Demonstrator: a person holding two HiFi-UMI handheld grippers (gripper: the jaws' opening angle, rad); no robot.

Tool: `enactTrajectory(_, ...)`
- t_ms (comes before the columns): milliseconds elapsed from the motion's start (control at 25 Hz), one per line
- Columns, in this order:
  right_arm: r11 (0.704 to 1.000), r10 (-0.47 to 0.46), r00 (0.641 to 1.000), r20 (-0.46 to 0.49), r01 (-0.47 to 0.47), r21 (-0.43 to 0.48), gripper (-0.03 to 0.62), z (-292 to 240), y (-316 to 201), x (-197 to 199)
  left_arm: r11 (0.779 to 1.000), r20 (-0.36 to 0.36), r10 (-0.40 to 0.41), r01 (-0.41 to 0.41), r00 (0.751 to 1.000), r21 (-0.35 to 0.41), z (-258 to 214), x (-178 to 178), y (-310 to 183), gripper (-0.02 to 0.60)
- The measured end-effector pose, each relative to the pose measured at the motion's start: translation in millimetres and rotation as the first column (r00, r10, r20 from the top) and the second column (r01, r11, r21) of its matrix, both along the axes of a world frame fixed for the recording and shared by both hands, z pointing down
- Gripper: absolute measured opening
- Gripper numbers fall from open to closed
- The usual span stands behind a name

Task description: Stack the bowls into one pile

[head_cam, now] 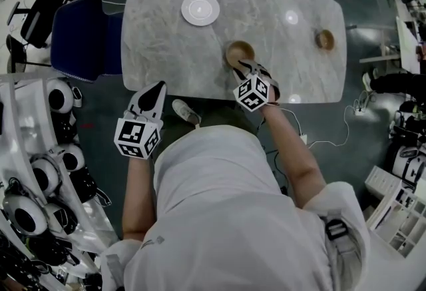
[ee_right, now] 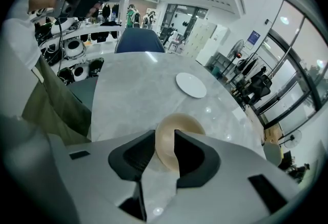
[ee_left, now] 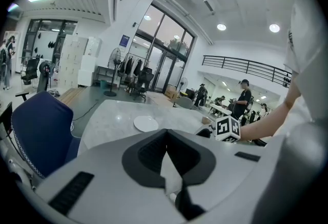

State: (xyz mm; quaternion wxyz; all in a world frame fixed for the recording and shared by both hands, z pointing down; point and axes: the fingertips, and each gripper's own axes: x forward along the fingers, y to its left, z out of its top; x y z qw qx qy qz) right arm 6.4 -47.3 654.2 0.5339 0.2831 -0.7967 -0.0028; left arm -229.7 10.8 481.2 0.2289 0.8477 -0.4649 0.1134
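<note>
Straddling the near wall of the wooden bowl (ee_right: 179,123), the right tongs (ee_right: 165,136) stand open, one jaw on each side of the rim and no firm pinch visible. The left tongs (ee_left: 166,133) are closed on nothing, held off the near edge of the desk (head_cam: 166,50), well apart from everything.

That bowl (head_cam: 236,51) sits close to the near desk edge, right at the right tongs (head_cam: 241,68). The small bowl (head_cam: 325,38) is far off toward the right end, so no single pile is made yet. Can't tell whether the near bowl is one bowl or two nested.

Risks, as judgement:
- Pulling the open tongs away at an angle could hook the rim and tip or drag the bowl. It is near the edge, so a drag toward the person could send it off the desk.
- Closing on just one wall is a thin grip. A smooth, curved wooden wall can pivot or slide out when lifted.
- Carrying either bowl across the gap on a rim pinch gives time for it to swing, so it may land crooked in the other.
- The white plate (head_cam: 200,8) is farther back, well clear, low risk.
</note>
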Motion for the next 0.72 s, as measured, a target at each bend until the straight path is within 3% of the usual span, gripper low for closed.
enactTrajectory(360,0.997,0.07,0.997,0.023,-0.071,0.032,0.129,-11,-4,24,0.999,0.002,0.044,-0.044,0.999,0.004,1,17,-5,0.003)
enactTrajectory(720,0.982,0.179,0.984,0.022,-0.18,0.052,0.124,-16,-12,88,0.996,0.024,0.094,-0.094,0.995,0.002,-4,54,-20,0.003)
